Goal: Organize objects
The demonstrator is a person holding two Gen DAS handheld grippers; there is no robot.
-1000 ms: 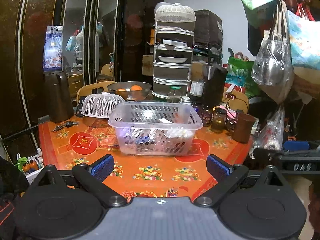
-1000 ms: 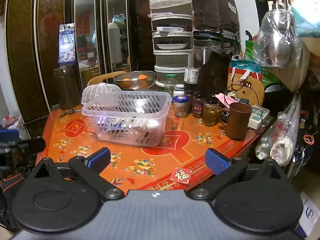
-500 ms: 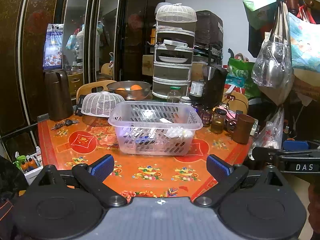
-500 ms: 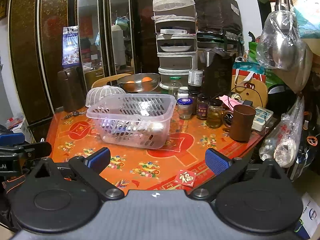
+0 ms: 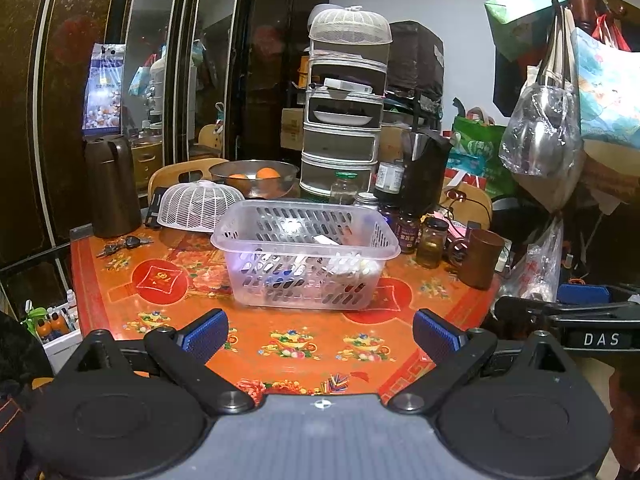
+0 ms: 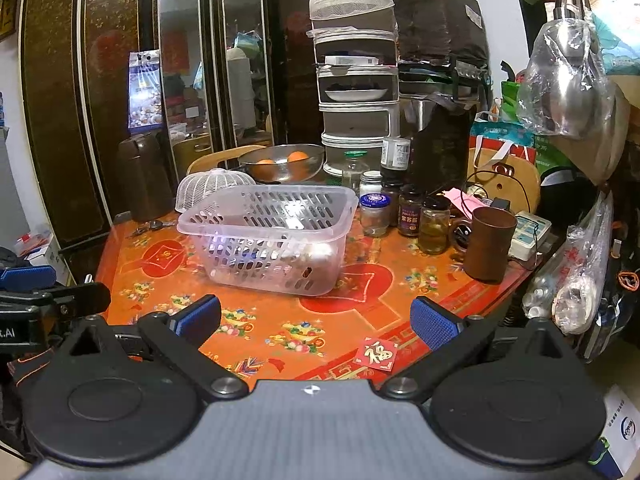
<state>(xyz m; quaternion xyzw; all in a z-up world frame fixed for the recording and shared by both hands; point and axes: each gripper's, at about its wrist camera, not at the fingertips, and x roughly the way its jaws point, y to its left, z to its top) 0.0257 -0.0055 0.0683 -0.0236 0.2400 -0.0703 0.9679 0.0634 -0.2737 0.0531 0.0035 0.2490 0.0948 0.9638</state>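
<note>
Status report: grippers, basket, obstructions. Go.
Left gripper open, empty, short of the table. Right gripper open, empty, same. Clear basket upright mid-table, small items inside. Jars and brown cup right of it; near approach open.

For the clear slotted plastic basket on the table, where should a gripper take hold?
Probably the flared top rim of the clear slotted plastic basket, coming from above at the near long side: the lip juts outward there, thin enough to pinch, while the body looks too wide for the open right gripper.
</note>
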